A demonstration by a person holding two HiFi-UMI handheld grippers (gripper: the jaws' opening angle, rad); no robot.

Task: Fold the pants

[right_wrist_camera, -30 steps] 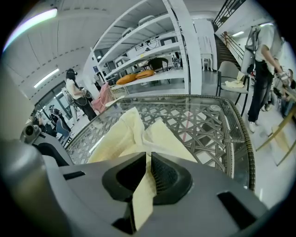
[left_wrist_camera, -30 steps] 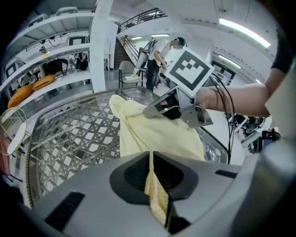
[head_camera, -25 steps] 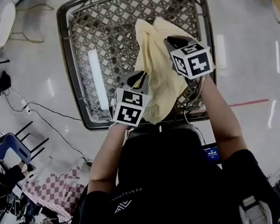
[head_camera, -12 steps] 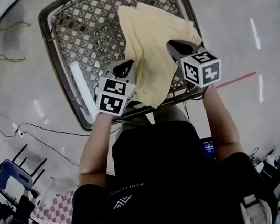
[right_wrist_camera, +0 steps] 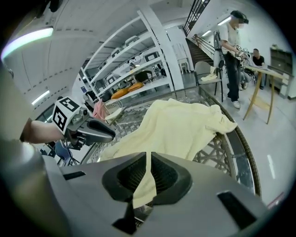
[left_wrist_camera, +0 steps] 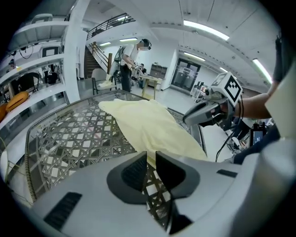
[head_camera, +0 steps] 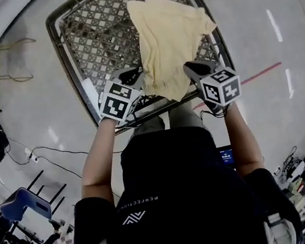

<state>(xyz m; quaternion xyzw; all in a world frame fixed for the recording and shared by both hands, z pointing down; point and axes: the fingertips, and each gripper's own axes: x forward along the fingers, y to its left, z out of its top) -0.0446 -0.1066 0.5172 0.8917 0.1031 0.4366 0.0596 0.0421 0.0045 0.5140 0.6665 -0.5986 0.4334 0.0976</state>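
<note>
Pale yellow pants lie spread on a lattice-topped table, their near end hanging over the front edge. My left gripper sits at the cloth's near left edge. Its jaws are opening in the left gripper view: a gap shows the lattice through it, and the pants begin just past the tips. My right gripper holds the near right side. In the right gripper view it is shut on a strip of the pants.
The table's metal rim runs round the lattice. A person stands beyond the far side, near chairs and a wooden table. Cables and a blue chair lie on the floor at my left.
Both grippers have drawn back toward the table's near edge and spread apart. The pants have gone from bunched and lifted to stretched flatter. The left jaws have parted.
</note>
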